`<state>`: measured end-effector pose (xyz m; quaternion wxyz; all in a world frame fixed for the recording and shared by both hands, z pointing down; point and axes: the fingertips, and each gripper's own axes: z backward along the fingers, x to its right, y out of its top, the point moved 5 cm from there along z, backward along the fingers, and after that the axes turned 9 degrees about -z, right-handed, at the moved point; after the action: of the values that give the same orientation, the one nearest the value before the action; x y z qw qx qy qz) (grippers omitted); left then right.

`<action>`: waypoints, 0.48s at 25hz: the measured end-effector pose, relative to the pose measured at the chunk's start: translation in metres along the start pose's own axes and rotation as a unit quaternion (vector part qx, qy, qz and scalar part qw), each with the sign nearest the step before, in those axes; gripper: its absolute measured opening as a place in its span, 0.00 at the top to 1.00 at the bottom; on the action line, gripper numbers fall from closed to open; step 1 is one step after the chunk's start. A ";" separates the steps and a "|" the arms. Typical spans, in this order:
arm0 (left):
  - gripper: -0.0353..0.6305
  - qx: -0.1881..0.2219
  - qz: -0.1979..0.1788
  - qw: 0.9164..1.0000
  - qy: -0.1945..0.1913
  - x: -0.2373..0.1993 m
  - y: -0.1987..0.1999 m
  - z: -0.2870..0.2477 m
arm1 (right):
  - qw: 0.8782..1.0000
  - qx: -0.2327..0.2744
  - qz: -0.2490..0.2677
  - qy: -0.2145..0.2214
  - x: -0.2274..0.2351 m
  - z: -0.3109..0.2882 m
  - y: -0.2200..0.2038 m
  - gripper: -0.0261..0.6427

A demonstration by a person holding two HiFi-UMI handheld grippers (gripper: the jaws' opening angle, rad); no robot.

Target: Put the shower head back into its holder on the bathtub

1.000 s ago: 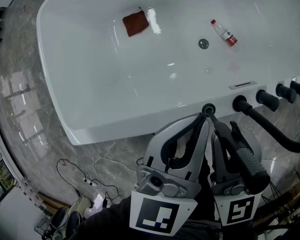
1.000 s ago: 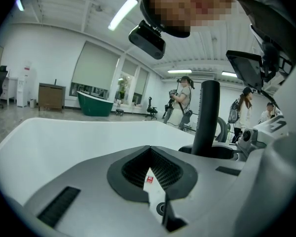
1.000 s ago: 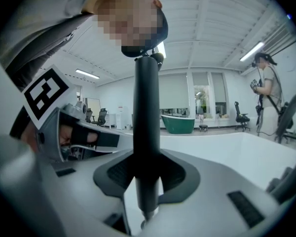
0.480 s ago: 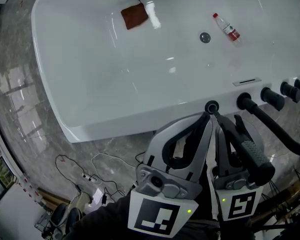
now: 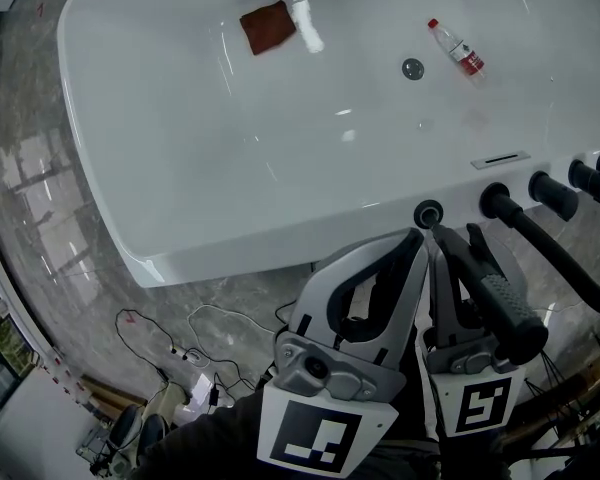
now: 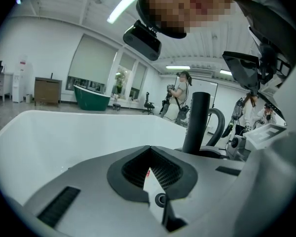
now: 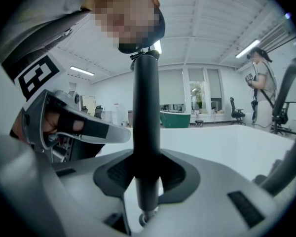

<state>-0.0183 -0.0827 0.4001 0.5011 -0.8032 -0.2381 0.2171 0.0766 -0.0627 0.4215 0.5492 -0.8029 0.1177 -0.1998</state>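
Observation:
In the head view the white bathtub fills the top. The round black holder sits in its near rim. My right gripper is shut on the black shower head, whose thin end points at the holder from just in front of it. In the right gripper view the shower head stands upright between the jaws. A black hose curves off to the right. My left gripper lies beside the right one, jaws closed with nothing in them; in its own view the left gripper faces the tub rim.
Three black knobs stand on the rim right of the holder. In the tub lie a brown cloth, a clear bottle and the drain. Cables trail over the marble floor. People stand far back.
The right gripper has sunk slightly with the shower head, its thin end staying close to the holder. The left gripper has hardly moved. Both stay shut.

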 end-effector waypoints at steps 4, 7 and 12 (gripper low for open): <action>0.94 -0.004 0.002 1.000 -0.006 0.000 -0.004 -0.005 | 1.000 -0.001 -0.005 -0.005 0.003 -0.002 -0.005 0.77; 0.94 -0.008 0.000 1.000 -0.009 -0.001 -0.006 -0.006 | 1.000 -0.003 -0.008 -0.005 0.004 -0.004 -0.008 0.77; 0.94 -0.013 -0.001 1.000 -0.011 0.000 -0.007 -0.007 | 1.000 -0.011 -0.008 -0.009 0.008 -0.006 -0.018 0.77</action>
<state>-0.0155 -0.0853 0.4096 0.4878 -0.8071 -0.2471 0.2226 0.0804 -0.0648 0.4416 0.5397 -0.8116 0.1088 -0.1954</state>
